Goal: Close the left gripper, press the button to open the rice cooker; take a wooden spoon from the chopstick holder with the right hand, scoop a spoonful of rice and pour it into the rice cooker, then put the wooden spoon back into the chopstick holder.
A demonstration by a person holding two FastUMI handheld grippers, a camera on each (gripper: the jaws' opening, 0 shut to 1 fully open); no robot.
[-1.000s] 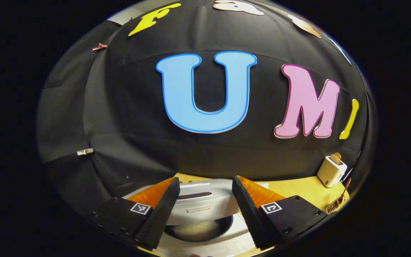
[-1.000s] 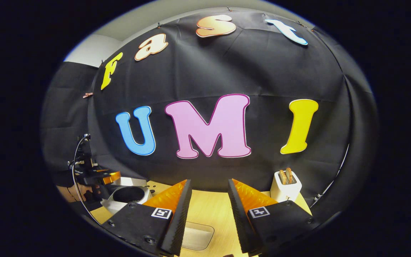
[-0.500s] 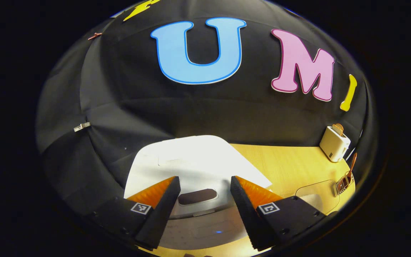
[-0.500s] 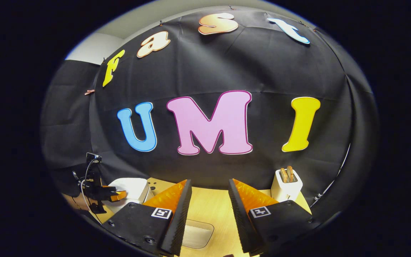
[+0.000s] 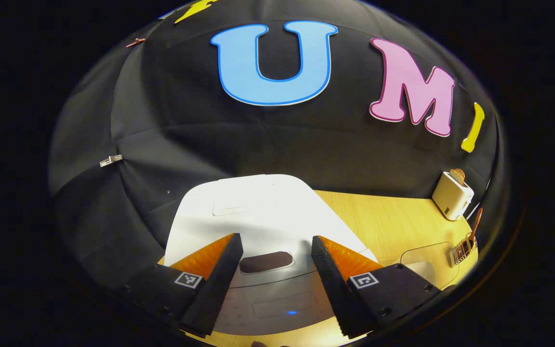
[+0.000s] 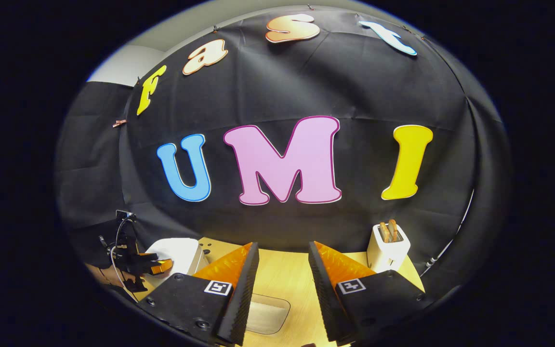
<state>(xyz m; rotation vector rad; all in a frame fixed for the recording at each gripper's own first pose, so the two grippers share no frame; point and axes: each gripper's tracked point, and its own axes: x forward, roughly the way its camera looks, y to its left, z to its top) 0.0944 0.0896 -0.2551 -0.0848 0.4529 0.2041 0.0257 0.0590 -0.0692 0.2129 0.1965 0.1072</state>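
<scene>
The white rice cooker sits right under my left gripper, its lid down. A dark oval button lies between the open fingers, which hover above it without touching. At the far right, a wooden spoon stands in the chopstick holder. Beside the holder is a clear container of rice. My right gripper hangs open and holds nothing, above the rice container. In the right gripper view the rice cooker stands at the left, with the left gripper over it.
A white toaster with toast in its slots stands at the back right of the wooden table; in the right gripper view the toaster is just right of my fingers. A small blue light glows on the cooker's front. Black cloth closes off the back.
One second ago the cooker's lid stood up and the inner pot showed; the lid has come down shut. The left gripper lowered its view onto the lid. The right gripper barely moved.
</scene>
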